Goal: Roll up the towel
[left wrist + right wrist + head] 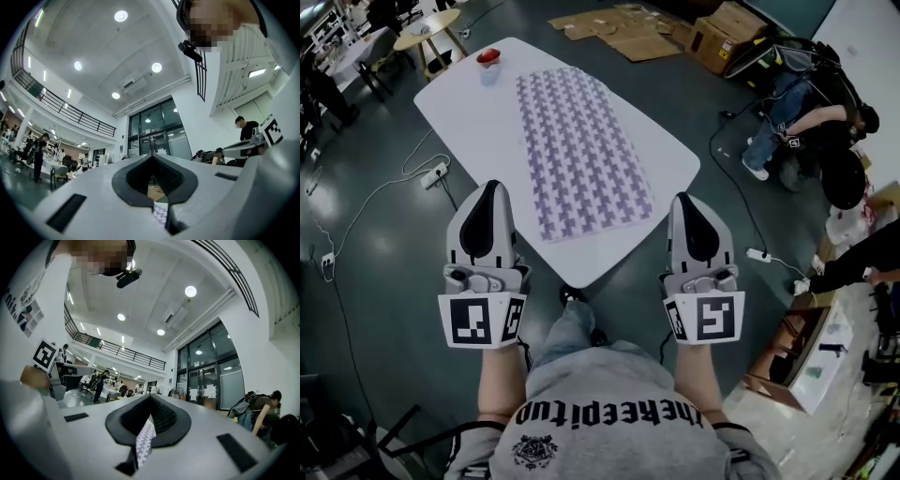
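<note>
Approach step: towel (581,155) is laid flat, unrolled, on worktop (478,122); left gripper (490,189) and right gripper (685,201), both pressed together and empty, must be opened to pinch its near edge.

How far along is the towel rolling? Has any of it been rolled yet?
Nothing looks done yet: the towel lies flat and fully spread on the white table, with no fold or roll at either end. In hand: the left gripper and right gripper hover on either side of its near end, jaws together, holding nothing. Left to do: gripping an edge and the whole roll.
</note>
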Motion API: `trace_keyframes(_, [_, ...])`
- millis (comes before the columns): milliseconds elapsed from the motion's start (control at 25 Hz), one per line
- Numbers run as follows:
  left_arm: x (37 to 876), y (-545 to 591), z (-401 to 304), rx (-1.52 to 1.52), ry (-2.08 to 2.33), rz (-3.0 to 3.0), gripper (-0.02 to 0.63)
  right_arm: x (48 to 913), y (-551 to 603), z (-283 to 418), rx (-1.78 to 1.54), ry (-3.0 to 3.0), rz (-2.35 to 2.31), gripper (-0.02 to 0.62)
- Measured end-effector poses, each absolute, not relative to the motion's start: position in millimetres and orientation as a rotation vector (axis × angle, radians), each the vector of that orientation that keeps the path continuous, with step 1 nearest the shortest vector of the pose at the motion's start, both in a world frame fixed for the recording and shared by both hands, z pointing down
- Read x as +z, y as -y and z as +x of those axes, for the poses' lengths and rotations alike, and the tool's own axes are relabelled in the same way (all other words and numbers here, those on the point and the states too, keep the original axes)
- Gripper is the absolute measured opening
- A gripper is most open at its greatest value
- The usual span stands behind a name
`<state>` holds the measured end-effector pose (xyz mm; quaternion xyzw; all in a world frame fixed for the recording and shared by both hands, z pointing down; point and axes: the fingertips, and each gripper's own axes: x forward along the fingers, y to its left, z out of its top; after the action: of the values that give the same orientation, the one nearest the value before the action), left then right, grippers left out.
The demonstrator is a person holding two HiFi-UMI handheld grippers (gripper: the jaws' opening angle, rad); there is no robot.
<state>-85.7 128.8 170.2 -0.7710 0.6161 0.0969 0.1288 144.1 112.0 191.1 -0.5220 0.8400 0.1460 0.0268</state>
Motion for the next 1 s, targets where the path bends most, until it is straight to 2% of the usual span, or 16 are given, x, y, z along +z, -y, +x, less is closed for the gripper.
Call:
trace_keyframes(560, [185.3, -12.7, -117.2, 0.179, -1.763, -2.291, 0.005, 195.5, 3.6, 109.0, 0.485, -2.651, -1.644, 0.002])
trace_keyframes(800, [239.1, 23.7, -113.2, -0.068, -1.714, -2.396, 0.005, 252.1, 37.3, 98.7, 0.422, -2.856, -1.661, 0.002])
trace_keyframes(1000, [312.2, 41.7, -104.8, -0.414, -1.6, -2.457, 0.005, 323.1, 52.3, 93.7, 0.341, -3.124, -1.647, 0.003])
